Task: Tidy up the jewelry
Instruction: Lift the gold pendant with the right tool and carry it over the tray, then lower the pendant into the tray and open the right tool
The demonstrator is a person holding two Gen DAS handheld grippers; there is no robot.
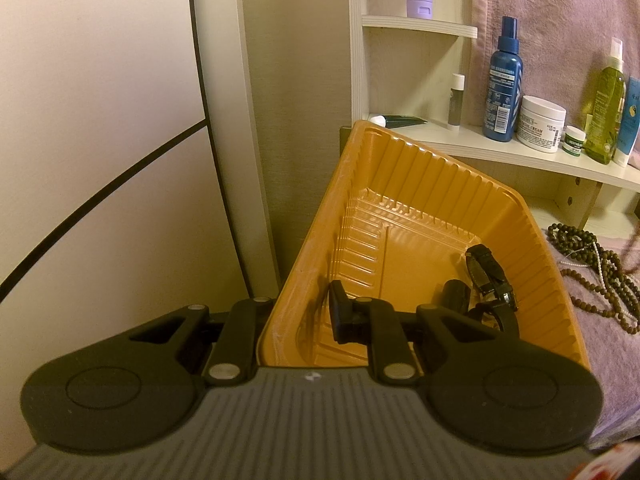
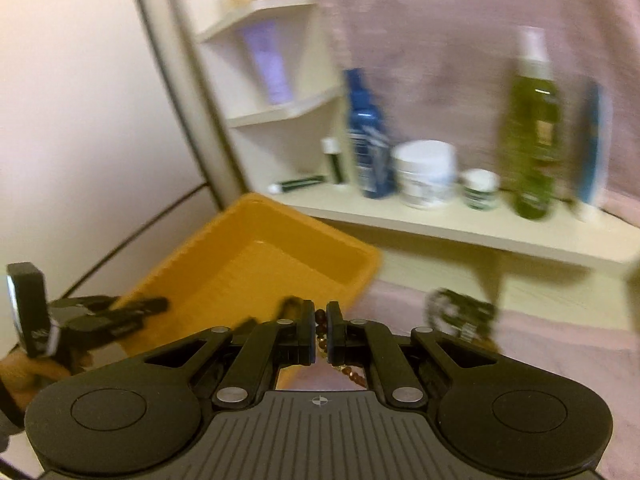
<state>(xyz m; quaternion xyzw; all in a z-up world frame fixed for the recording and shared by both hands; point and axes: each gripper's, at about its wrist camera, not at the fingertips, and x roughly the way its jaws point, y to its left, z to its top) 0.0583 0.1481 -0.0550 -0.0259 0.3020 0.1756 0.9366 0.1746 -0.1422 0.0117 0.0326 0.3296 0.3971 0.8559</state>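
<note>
**A:** Nearest the lens, left wrist view?

**B:** Grey ribbed body of the left tongs [image 1: 302, 312], black arms reaching forward. Clamped together on the near left wall of an orange tray [image 1: 400, 168]: one finger [image 1: 340, 314] inside the wall, the other hidden outside it. Tray seemingly tipped up at the gripped side.

**A:** Inside the tray?

**B:** A black watch [image 1: 490, 276] against the right wall, with a second dark piece [image 1: 456, 296] just beside it, too dim to name.

**A:** And around it?

**B:** To the right, a pile of bead necklaces [image 1: 592, 268] on a pink cloth [image 1: 612, 360], outside the tray but near it. Behind, a pale shelf [image 1: 500, 152] with a blue bottle [image 1: 502, 92], a white jar [image 1: 540, 124] and a green bottle [image 1: 608, 116].

**A:** Nearest the lens, right wrist view?

**B:** Same grey ribbed body, here of the right tongs [image 2: 320, 332]. Pressed together on a brown bead strand [image 2: 320, 315], pinched between the pads, more beads dangling below the fingers. Whole picture smeared with blur.

**A:** Strand over the tray?

**B:** Hard to tell; close to the tray's near right corner, at least. Tray itself ahead and to the left, with the left tongs gripping its left side and part of a hand [image 2: 24, 376] behind them.

**A:** Further back?

**B:** A blurred dark heap of necklaces on the pink cloth to the right, then the shelf with the same bottles and jar.
</note>
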